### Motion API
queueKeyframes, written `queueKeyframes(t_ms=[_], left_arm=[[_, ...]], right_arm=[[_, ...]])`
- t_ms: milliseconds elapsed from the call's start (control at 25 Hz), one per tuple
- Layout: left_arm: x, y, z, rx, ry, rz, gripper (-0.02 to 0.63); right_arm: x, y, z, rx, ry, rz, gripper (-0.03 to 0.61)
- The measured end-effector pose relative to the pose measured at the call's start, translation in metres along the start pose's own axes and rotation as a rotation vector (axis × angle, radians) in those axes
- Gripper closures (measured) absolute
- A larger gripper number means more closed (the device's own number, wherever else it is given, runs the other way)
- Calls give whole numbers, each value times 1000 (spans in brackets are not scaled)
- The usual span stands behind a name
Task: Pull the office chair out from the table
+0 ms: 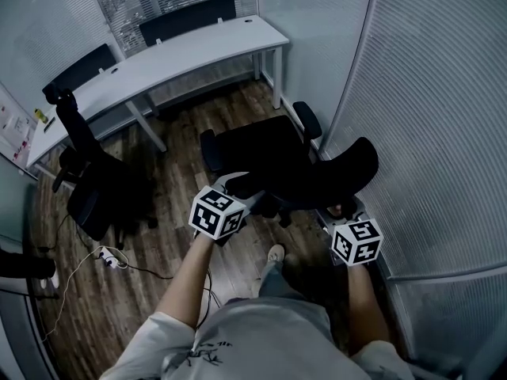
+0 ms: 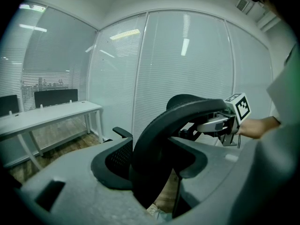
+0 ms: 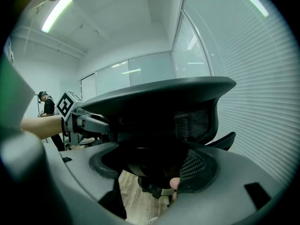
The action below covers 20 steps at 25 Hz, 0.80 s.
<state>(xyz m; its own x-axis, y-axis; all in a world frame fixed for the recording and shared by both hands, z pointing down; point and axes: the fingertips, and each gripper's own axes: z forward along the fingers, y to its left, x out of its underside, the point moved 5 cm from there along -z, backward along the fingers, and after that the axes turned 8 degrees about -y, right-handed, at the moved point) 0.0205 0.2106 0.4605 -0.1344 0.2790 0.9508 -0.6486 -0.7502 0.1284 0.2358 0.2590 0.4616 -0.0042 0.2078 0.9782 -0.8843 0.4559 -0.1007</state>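
The black office chair point(image 1: 273, 153) stands on the wood floor beside the glass wall, away from the white desk point(image 1: 198, 50), its seat facing the desk. My left gripper point(image 1: 242, 196) clamps the left end of the curved top of the backrest point(image 1: 341, 172); my right gripper point(image 1: 342, 212) clamps its right end. In the left gripper view the backrest edge point(image 2: 154, 139) runs between the grey jaws of the left gripper point(image 2: 159, 175), and the right gripper point(image 2: 220, 124) shows at the far end. In the right gripper view the backrest point(image 3: 154, 102) fills the right gripper point(image 3: 154, 175).
A second black chair point(image 1: 95, 188) stands at the left by the desk, and two more chairs point(image 1: 186, 14) sit behind it. A power strip with cable point(image 1: 107, 257) lies on the floor at the left. Glass walls with blinds point(image 1: 428, 133) close in the right side.
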Motion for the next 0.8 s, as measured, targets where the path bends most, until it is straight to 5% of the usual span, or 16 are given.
queueKeyframes(t_ms=[800], left_arm=[[-5,-3,-18,-15,-42,35,379]], right_arm=[[-7,20,-11,41,-35,11,293]])
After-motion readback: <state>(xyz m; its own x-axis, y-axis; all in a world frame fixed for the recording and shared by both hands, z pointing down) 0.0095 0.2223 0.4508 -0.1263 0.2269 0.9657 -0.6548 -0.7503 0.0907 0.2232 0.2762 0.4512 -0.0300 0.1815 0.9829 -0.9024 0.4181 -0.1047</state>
